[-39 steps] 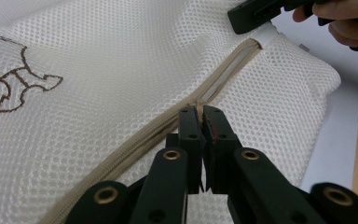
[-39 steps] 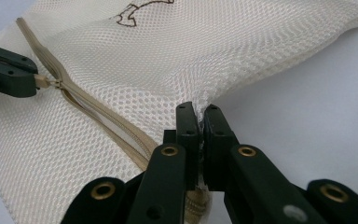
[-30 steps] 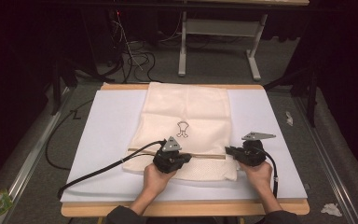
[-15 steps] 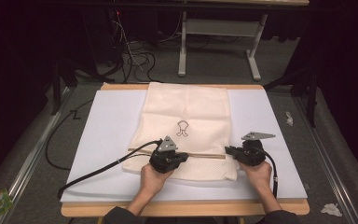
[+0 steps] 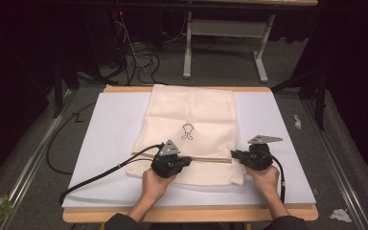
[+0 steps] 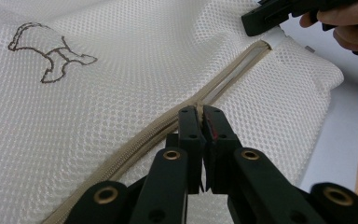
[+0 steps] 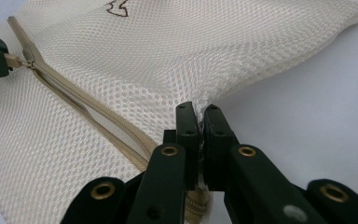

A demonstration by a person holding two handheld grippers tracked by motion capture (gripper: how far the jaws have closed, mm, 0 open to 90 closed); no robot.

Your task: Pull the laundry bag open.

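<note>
Pinched the zip pull [image 7: 15, 60] flat between the closed jaws of the left claw [image 6: 200, 112], left of centre near the front edge of the worktop [image 5: 110, 124]. Found the mesh laundry bag [image 5: 191, 110] spread flat down the middle of that worktop, far end at the back edge and near end short of the front edge, with a small brown emblem [image 5: 187, 131] stitched at its centre. Showed a tan zip [image 5: 211, 158] running straight across the bag's near part from claw to claw, parted along that stretch to judge by the gap seen from both gripper views. Clamped the right claw [image 7: 199, 109] shut on the bag's right edge, just where the zip ended, toward the front right corner of the worktop.

Looked light, limp and open-weave: likely to bunch, wrinkle and drag along rather than stay put when tugged from one point only. Seemed unlikely to slip, with mesh catching readily on pads, yet thin enough to snag or stretch under a hard pull. Judged the zip pull the one proper handle for working the zip, and the seamed end of the zip the best anchor, as the firmest part of soft cloth. Called for a pull along the zip's own line, low and level, with the right-hand hold taut against it; risked a jammed zip or puckered mesh otherwise.
</note>
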